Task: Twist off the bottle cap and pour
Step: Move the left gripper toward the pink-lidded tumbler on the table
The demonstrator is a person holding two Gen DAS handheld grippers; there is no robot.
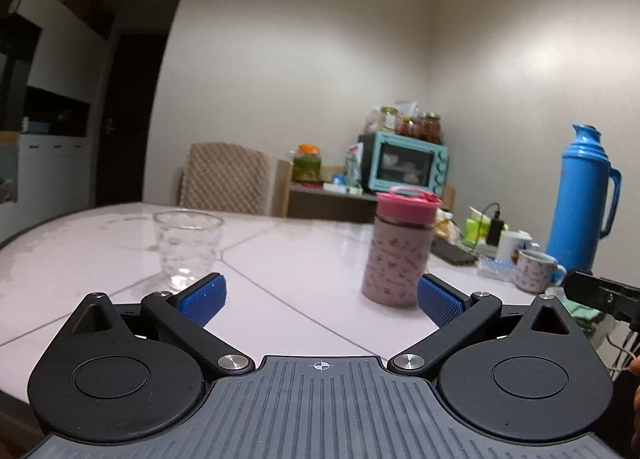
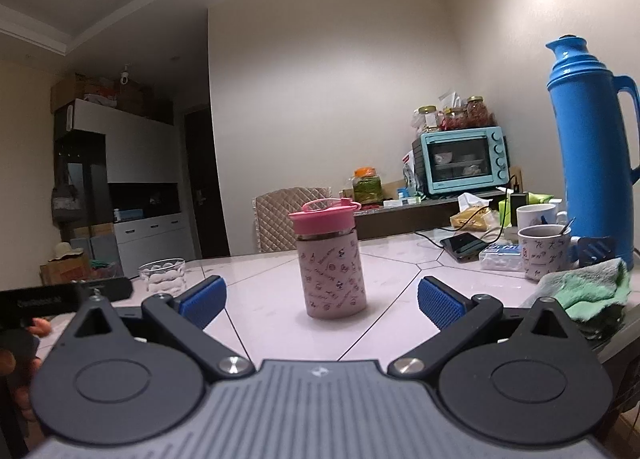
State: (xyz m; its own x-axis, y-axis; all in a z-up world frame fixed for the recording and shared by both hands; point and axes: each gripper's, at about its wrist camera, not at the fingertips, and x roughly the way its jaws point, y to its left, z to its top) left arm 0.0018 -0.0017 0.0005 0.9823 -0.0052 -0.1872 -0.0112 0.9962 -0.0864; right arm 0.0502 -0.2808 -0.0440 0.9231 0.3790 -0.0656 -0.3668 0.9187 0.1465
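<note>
A pale pink patterned bottle [image 1: 396, 259] [image 2: 333, 275] with a pink screw cap [image 1: 408, 205] [image 2: 322, 215] stands upright on the white tiled table [image 1: 280, 259]. A clear empty glass [image 1: 188, 245] [image 2: 162, 274] stands to its left. My left gripper [image 1: 322, 301] is open, short of both, with the bottle just ahead of its right finger. My right gripper [image 2: 322, 301] is open too, and the bottle stands centred ahead of its blue pads [image 2: 202, 301]. Nothing is held. The right gripper's body shows at the left wrist view's right edge [image 1: 600, 295].
A tall blue thermos [image 1: 580, 199] [image 2: 592, 171], mugs [image 2: 542, 251], a phone [image 2: 466, 246] and a green cloth [image 2: 588, 291] crowd the table's right side. A chair [image 1: 224, 179] stands behind the table. A teal oven [image 2: 460, 159] sits on a back counter.
</note>
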